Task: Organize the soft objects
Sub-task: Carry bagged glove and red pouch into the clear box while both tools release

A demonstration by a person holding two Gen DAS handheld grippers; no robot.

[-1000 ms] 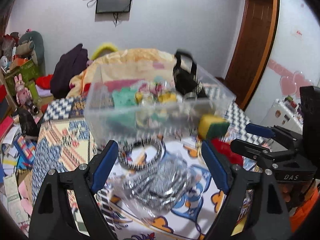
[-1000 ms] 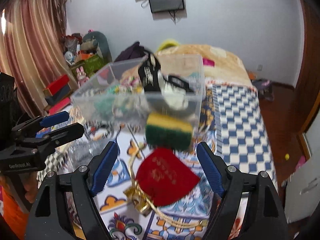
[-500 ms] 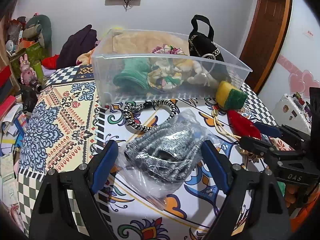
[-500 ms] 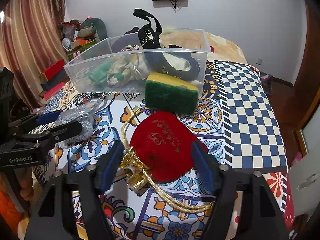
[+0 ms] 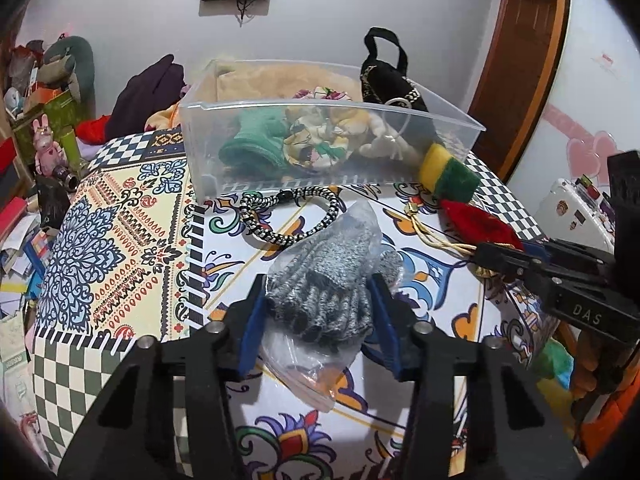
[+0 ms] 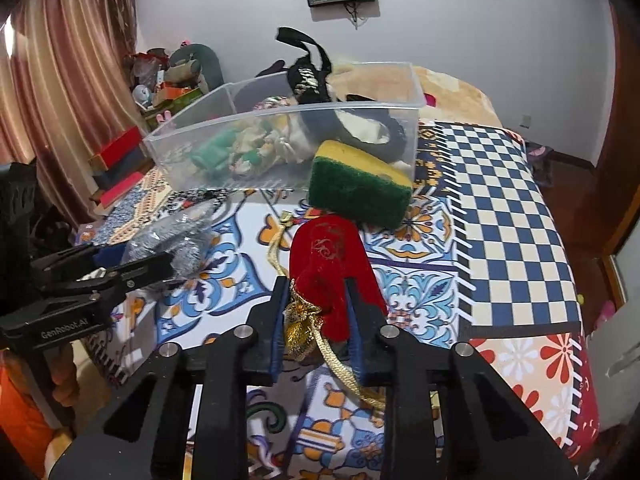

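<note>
While the clear plastic bin (image 5: 256, 152) at 12 o'clock is packed with a green knit piece (image 5: 256, 148), floral scrunchies (image 5: 316, 148) and a black handbag (image 5: 384, 80), the bagged grey gloves (image 5: 328, 292) are pinched by the left gripper (image 5: 320, 320). The red velvet pouch (image 6: 328, 264) is squeezed by the right gripper (image 6: 316, 320), below the sponge (image 6: 360, 188). Bare checkered cloth (image 6: 500, 208) is seen at 3 o'clock.

open from above into the clear bin (image 5: 332, 160); blocked at its near wall by the beaded loop (image 5: 292, 216) and, to the right, the sponge (image 6: 360, 188).
</note>
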